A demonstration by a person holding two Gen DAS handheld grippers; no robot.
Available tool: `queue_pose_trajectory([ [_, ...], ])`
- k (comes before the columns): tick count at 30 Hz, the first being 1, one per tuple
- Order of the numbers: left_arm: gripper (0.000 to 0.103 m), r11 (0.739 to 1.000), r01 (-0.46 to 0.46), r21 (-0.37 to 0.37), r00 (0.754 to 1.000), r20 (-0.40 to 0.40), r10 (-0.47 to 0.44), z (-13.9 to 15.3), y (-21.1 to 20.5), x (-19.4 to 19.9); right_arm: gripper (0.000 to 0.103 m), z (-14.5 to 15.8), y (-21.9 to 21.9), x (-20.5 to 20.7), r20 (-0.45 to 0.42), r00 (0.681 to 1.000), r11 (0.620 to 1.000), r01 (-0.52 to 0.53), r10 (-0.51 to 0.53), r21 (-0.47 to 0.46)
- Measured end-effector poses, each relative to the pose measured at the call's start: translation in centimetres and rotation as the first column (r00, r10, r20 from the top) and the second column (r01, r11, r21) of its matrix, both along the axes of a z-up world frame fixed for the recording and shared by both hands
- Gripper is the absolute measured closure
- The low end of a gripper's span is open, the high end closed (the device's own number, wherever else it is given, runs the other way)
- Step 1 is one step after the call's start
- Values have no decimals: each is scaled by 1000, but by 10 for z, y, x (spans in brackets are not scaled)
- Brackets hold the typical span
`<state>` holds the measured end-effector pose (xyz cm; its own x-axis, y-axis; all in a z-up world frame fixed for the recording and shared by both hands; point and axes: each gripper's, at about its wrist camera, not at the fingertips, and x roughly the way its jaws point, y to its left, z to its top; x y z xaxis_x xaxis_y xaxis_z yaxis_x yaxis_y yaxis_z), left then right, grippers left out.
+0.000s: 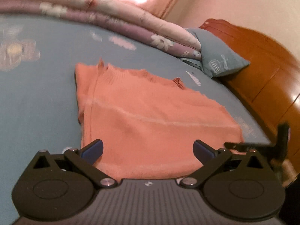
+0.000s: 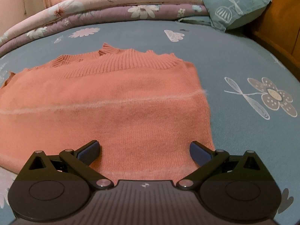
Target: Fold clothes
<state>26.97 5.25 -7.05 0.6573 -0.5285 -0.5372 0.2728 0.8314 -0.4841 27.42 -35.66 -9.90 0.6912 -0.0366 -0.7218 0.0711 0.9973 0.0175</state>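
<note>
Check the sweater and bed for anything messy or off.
Nothing stands out. The sweater lies folded flat on the bed sheet, with only its ribbed far edge slightly uneven. Quilt and pillow sit tidy at the back.

Left wrist view. The left tongs (image 1: 148,150) stand spread wide, their blue pads (image 1: 92,151) apart and holding nothing, above the near edge of an orange sweater (image 1: 142,116). The sweater lies flat on the blue sheet (image 1: 41,93) ahead of the tongs, its ribbed hem at the far end and a pale line across its middle. Beyond it, a folded floral quilt (image 1: 116,22) runs along the far side of the bed. Ahead and to the right lie a blue pillow (image 1: 219,56) and a wooden headboard (image 1: 266,71). A blurred dark object (image 1: 262,142), unidentifiable, shows just right of the tongs.
</note>
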Motion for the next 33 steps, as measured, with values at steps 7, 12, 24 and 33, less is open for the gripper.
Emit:
queue_pose_trajectory([
  [7,2,1000,28,2,999,-41,-28,-12,-9,3,0,-2,1,-4,40,999,1000,6,-5,-8],
  [12,1,999,-15,29,998,-56,16,-14,-5,3,0,-1,-7,-9,40,997,998,-65,65,-2],
  [24,1,1000,17,24,1000,11,-17,-8,-30,-13,0,39,-14,-36,149,972,927,-218,180,306],
  [33,1,999,27,32,999,-42,-25,-19,-28,-4,0,9,-4,-22,19,970,906,-232,241,355],
])
